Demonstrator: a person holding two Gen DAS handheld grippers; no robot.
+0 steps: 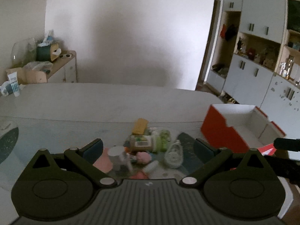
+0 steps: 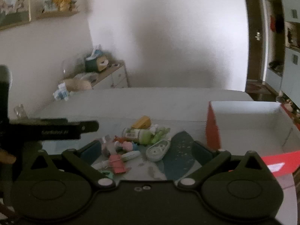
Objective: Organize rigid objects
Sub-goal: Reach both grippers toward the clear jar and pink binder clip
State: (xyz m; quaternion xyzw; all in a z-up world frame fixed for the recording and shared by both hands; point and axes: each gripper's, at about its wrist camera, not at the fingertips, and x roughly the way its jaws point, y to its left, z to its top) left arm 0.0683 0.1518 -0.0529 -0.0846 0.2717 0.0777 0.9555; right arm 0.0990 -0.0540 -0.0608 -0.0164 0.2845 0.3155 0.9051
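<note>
Red box (image 1: 221,131) beside toy pile (image 1: 146,146); shelves (image 1: 262,52) behind

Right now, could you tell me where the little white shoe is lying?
The small white shoe lies on the table at the pile's right edge, just right of the green bottle and left of the red-and-white box.

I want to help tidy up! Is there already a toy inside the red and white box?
No, the red and white box shows only bare white walls and floor, while the pile of toys lies on the table beside it.

You are working in a home: white built-in cupboards (image 1: 251,69) with cluttered shelves, framed pictures (image 2: 15,5), a sideboard (image 1: 63,67).
</note>
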